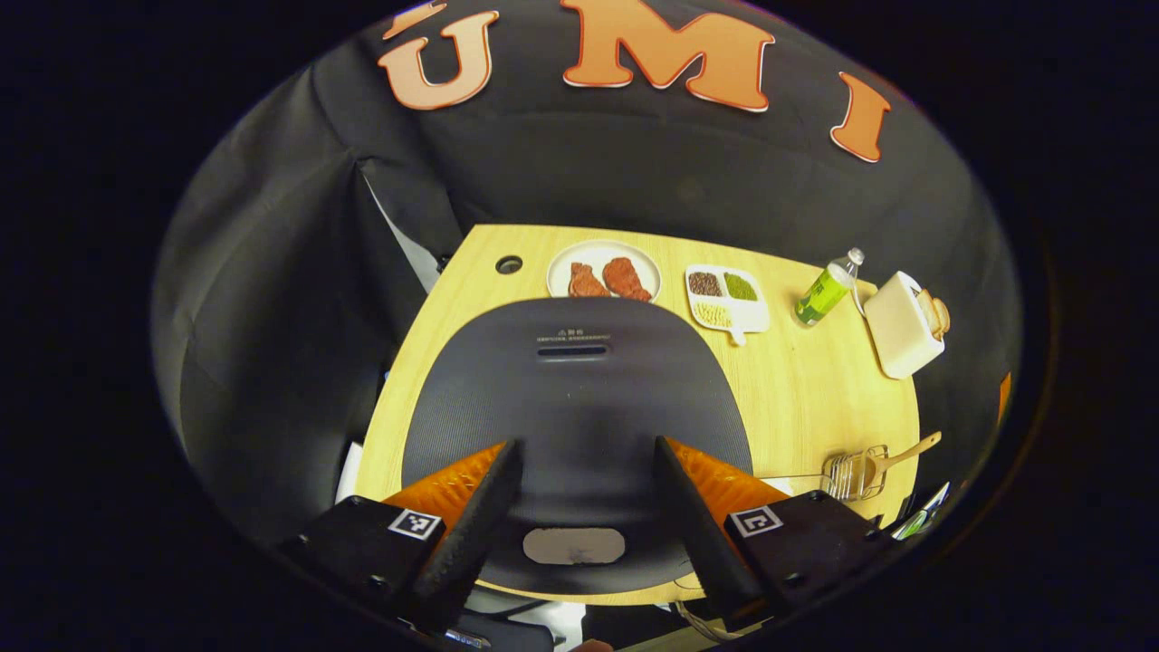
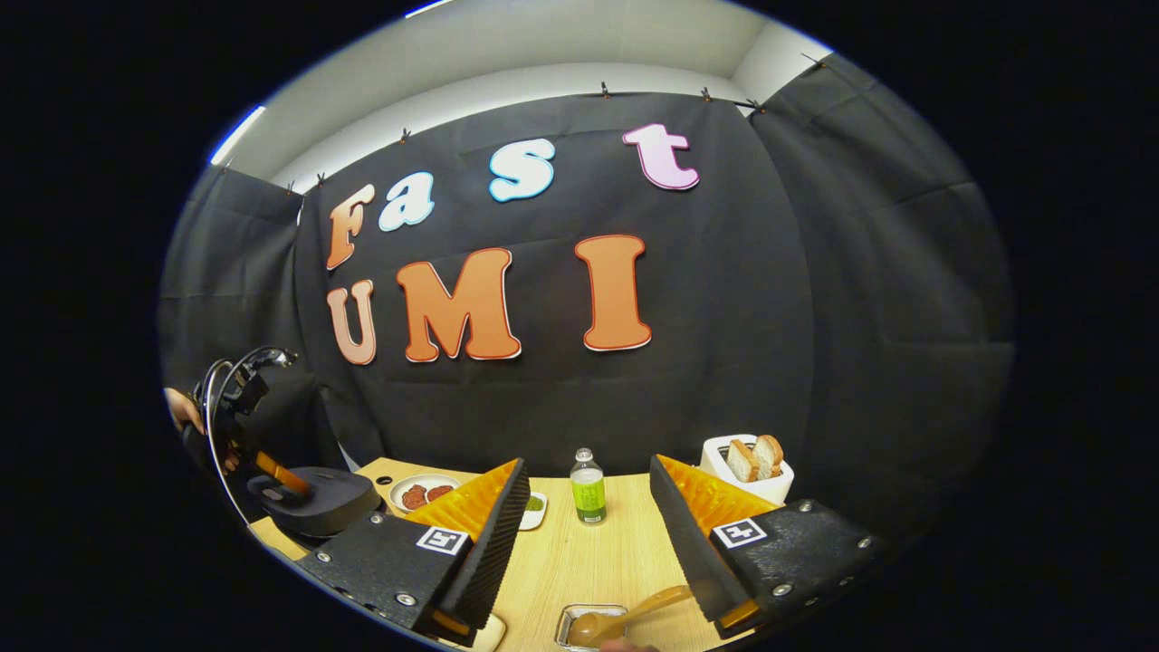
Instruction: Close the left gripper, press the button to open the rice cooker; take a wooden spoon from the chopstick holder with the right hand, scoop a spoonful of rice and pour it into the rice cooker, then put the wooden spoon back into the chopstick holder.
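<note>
Both tongs gape — left tongs (image 1: 587, 471) over rice cooker (image 1: 576, 398), right tongs (image 2: 589, 498) hiding part of the wooden spoon (image 2: 625, 618).

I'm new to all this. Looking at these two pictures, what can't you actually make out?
- Rice cooker inside: lid down, in the left gripper view.
- Wooden spoon bowl and its holder: cut off by the bottom edge, right gripper view.
- Divided dish: grains too small to identify, left gripper view; the right claw finger hides most of it in the right gripper view.
- Left claw: whether it touches the lid is unclear.
</note>
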Demonstrator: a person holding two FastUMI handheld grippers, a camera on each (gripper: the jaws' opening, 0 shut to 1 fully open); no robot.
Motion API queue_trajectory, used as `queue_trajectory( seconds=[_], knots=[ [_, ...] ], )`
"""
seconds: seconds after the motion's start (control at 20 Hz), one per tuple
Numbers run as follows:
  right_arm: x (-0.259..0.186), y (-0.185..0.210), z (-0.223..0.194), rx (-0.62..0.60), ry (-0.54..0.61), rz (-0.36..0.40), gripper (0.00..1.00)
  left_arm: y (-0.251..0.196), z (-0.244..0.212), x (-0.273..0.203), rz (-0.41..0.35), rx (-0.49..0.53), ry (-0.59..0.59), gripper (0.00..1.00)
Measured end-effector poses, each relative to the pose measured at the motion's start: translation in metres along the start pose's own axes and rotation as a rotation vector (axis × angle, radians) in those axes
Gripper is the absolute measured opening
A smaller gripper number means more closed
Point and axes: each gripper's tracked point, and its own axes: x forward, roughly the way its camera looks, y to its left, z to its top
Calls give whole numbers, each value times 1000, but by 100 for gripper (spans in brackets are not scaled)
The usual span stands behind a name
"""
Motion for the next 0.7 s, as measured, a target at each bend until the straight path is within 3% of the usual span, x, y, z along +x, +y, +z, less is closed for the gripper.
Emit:
queue_trajectory(
  seconds=[0.15, 0.25, 0.7],
  knots=[
    [0, 6, 0, -17, 4, 9, 83, -2, -11, 9, 5, -8, 83, 100],
    [-1, 7, -1, -20, 9, 9, 83, -4, -13, 12, 5, 6, 112, 96],
    [5, 25, -1, -30, 19, 33, 83, -7, -15, 15, 1, 7, 89, 100]
  ],
)
